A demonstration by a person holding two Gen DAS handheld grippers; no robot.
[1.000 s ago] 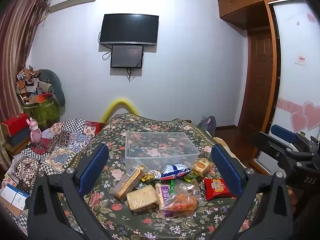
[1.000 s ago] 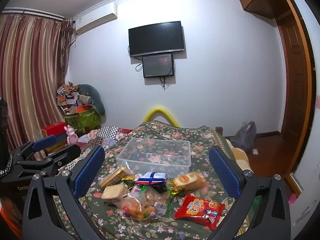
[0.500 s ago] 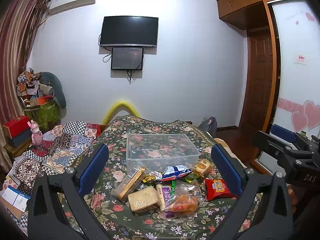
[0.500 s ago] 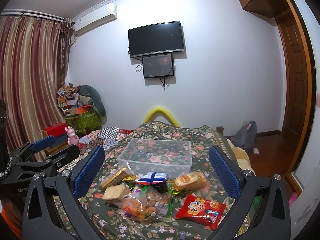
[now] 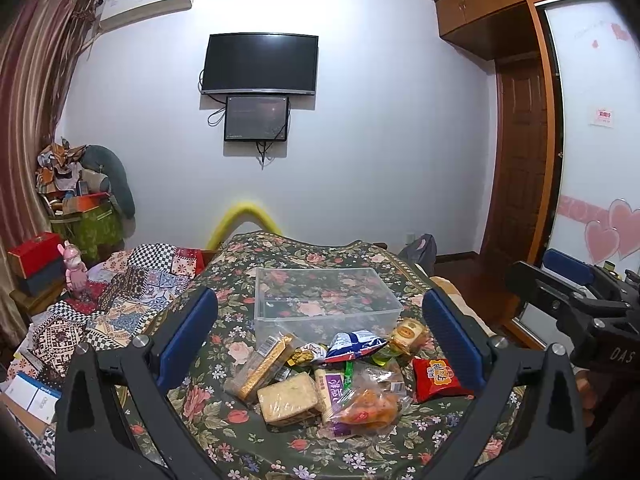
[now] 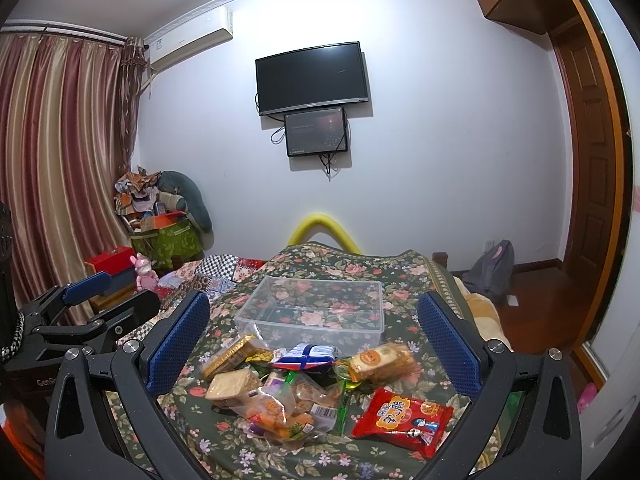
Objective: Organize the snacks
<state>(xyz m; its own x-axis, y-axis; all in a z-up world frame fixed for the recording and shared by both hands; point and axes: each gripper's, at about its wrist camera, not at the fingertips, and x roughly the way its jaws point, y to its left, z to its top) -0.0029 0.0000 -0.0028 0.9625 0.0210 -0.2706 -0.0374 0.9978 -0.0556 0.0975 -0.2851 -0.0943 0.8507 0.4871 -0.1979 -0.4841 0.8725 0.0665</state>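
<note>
Hovering wide apart and empty, the left gripper [image 5: 320, 340] and right gripper [image 6: 314, 338] frame the snack pile [image 6: 316, 388] at lower centre, the red packet [image 6: 402, 420] nearest the right, the clear box [image 6: 312, 314] just beyond.

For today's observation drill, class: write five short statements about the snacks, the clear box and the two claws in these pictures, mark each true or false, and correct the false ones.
1. The clear plastic box holds no snacks. True.
2. The red snack packet lies inside the box. False: it lies on the floral cloth, nearer than the box.
3. The left claw grips a packet. False: it is open and holds nothing.
4. The right claw is open. True.
5. The blue-and-white packet lies in the snack pile before the box. True.
</note>
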